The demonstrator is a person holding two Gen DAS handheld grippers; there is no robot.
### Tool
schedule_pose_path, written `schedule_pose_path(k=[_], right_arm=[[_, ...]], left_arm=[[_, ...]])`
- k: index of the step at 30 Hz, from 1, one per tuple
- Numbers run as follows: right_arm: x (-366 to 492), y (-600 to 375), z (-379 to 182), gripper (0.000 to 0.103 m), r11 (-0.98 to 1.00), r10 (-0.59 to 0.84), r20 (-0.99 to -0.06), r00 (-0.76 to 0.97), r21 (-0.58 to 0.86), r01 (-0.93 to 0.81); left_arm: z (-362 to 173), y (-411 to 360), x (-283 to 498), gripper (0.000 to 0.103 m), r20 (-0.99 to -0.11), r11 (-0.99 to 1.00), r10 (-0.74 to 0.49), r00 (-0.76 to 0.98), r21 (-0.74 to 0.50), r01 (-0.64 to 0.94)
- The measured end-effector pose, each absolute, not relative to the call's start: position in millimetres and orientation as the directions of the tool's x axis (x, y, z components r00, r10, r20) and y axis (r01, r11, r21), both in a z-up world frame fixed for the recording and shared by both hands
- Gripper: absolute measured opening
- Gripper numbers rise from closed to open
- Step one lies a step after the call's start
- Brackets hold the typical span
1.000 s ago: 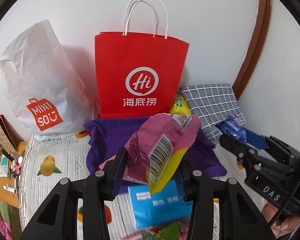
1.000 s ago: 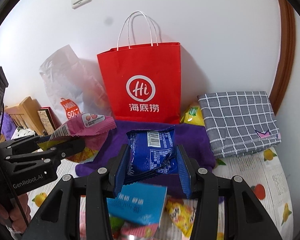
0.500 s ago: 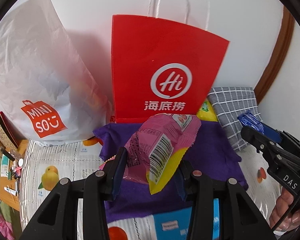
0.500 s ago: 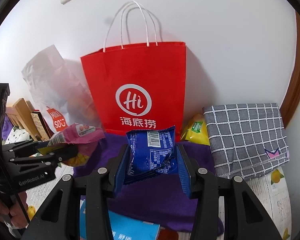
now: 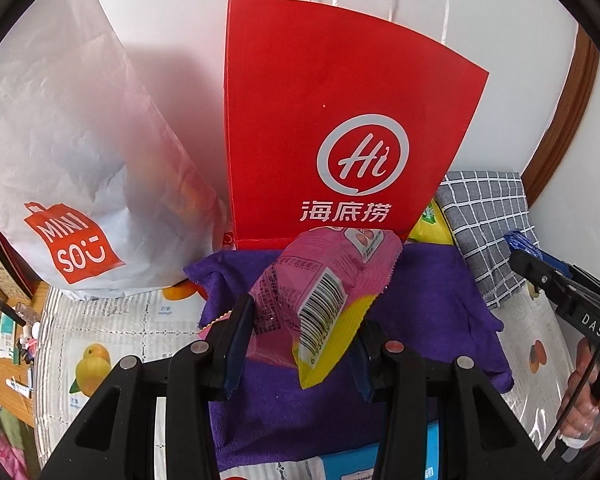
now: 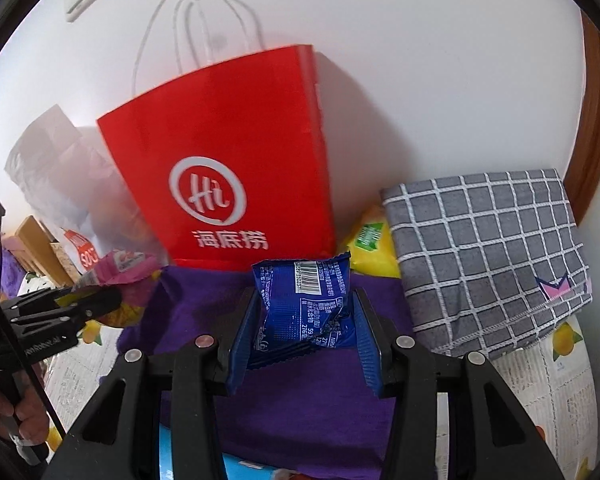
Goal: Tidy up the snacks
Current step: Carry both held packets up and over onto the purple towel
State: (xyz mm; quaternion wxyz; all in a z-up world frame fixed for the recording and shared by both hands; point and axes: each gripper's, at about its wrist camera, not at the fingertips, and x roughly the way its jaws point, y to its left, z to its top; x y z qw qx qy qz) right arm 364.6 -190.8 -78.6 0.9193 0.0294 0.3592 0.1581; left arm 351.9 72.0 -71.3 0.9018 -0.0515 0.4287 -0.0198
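Fruit-print bedsheet (image 5: 100, 332), purple cloth (image 5: 440, 292): left gripper (image 5: 304, 344) pinches pink snack pack (image 5: 324, 280), right gripper (image 6: 304, 340) clamps blue packet (image 6: 304, 308); lower both flat, apart, near red bag (image 6: 228, 168).

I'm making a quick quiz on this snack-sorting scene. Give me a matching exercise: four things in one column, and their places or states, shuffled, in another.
Things:
1. pink snack packet
2. blue snack packet
3. red paper bag
4. grey checked cloth

Places or states:
A. folded, lying to the right of the purple cloth
B. held in the jaws of the right gripper
C. standing upright against the wall
D. held in the jaws of the left gripper

Pairs: 1-D, 2-B, 3-C, 4-A
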Motion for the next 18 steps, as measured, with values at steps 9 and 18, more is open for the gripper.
schedule_pose_path(k=[9, 18], right_arm=[[376.9, -200.5, -95.8, 0.046, 0.958, 0.279, -0.689, 0.668, 0.156, -0.239], [387.6, -189.6, -122.1, 0.046, 0.957, 0.267, -0.747, 0.609, 0.134, -0.255]], left_arm=[[-86.9, 76.0, 360.3, 0.042, -0.786, 0.994, -0.081, 0.612, -0.111, -0.011], [-99.2, 77.5, 369.8, 0.042, -0.805, 0.994, -0.08, 0.588, -0.106, -0.01]])
